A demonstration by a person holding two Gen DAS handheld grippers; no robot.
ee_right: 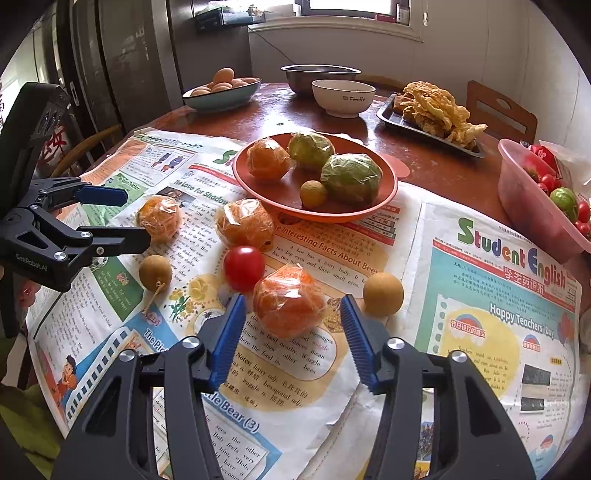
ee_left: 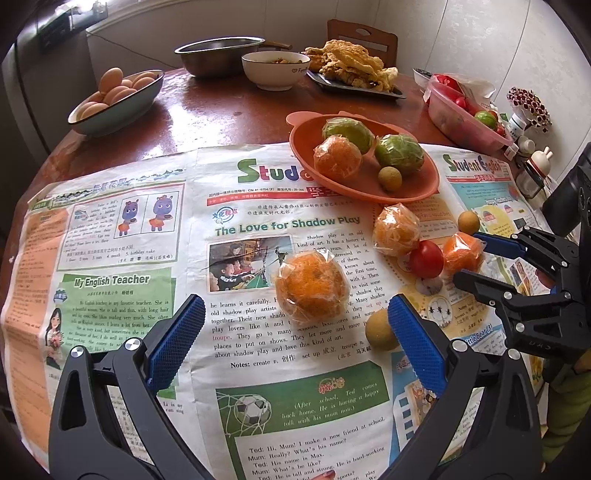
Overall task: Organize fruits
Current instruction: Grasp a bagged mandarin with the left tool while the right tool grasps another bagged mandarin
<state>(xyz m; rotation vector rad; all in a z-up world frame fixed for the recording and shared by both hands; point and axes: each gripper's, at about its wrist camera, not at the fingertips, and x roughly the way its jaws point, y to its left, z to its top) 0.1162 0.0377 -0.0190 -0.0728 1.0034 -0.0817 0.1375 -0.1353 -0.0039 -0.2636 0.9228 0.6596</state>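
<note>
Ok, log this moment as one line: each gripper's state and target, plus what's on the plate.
left gripper: open, over wrapped orange | right gripper: open, straddling wrapped orange, pads not touching | orange plate: four fruits

I am at a home dining table (ee_right: 424, 162) of dark reddish wood, spread with student newspapers (ee_right: 480, 295). A bowl of eggs (ee_right: 221, 90), a steel basin (ee_right: 317, 75), a white bowl (ee_right: 343, 98) and a tray of fried food (ee_right: 432, 110) share it. A wooden chair (ee_right: 502, 110) and a window sill (ee_right: 332, 27) stand behind.
</note>
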